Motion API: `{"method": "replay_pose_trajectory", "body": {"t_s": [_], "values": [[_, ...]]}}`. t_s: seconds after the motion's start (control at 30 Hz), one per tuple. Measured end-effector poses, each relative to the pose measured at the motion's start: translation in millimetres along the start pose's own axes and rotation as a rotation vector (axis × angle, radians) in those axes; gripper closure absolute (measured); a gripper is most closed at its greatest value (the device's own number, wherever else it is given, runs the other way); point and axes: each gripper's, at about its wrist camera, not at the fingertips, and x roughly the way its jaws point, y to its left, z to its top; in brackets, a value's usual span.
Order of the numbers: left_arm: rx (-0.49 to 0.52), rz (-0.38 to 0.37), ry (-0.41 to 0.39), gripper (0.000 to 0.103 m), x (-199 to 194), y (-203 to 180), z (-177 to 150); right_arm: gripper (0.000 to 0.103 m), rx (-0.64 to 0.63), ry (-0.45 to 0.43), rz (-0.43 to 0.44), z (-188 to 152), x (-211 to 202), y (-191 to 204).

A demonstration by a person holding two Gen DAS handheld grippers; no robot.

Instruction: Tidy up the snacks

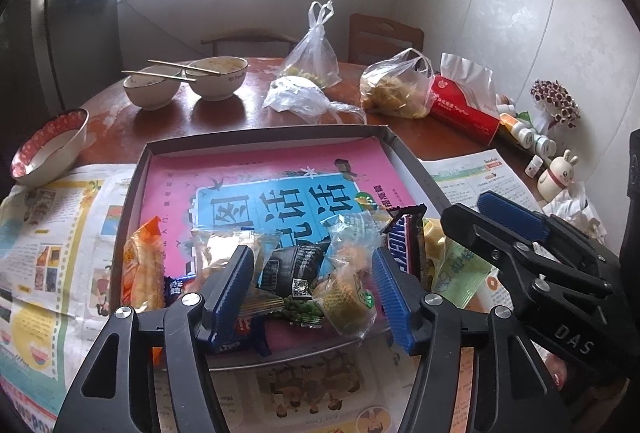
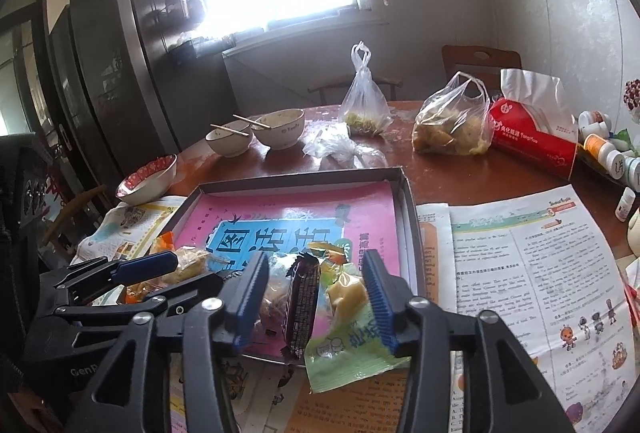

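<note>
A shallow grey box (image 1: 264,137) (image 2: 304,180) holds a pink and blue book with a heap of snacks at its near end. In the left wrist view I see an orange packet (image 1: 140,265), a black packet (image 1: 292,265), a wrapped cupcake (image 1: 344,297) and a Snickers bar (image 1: 404,241). My left gripper (image 1: 314,285) is open above this heap. My right gripper (image 2: 316,297) is open over the Snickers bar (image 2: 302,309) and a green packet (image 2: 352,349) at the box's near right corner. Each gripper shows in the other's view.
Newspaper (image 2: 536,273) covers the near table. Two bowls with chopsticks (image 1: 188,81), a red-rimmed bowl (image 1: 48,149), plastic bags of food (image 1: 396,85), a red tissue pack (image 1: 468,105), small bottles (image 1: 528,137) and a rabbit figurine (image 1: 558,173) stand behind and to the right.
</note>
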Motion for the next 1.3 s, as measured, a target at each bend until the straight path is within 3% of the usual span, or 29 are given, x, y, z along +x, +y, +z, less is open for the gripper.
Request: {"method": "replay_pose_trajectory", "body": {"t_s": [0.27,0.4,0.6,0.8,1.03,1.3], "values": [[-0.002,0.004,-0.033,0.034,-14,0,1,0.038,-0.024,-0.048,-0.008,2,-18,6],[-0.013,0.004,-0.042,0.03,-23,2,-2,0.025,-0.041,-0.075,-0.016,0,-31,12],[-0.027,0.029,-0.063,0.029,-45,5,-20,0.02,-0.055,-0.088,-0.009,-13,-51,22],[-0.034,0.055,-0.068,0.029,-65,11,-47,0.017,-0.054,-0.076,-0.007,-30,-67,28],[-0.08,0.066,-0.044,0.029,-77,18,-79,0.016,-0.027,0.015,0.0,-57,-68,32],[-0.09,0.065,0.022,0.029,-75,19,-108,0.015,-0.029,0.023,-0.074,-79,-79,37]]}}
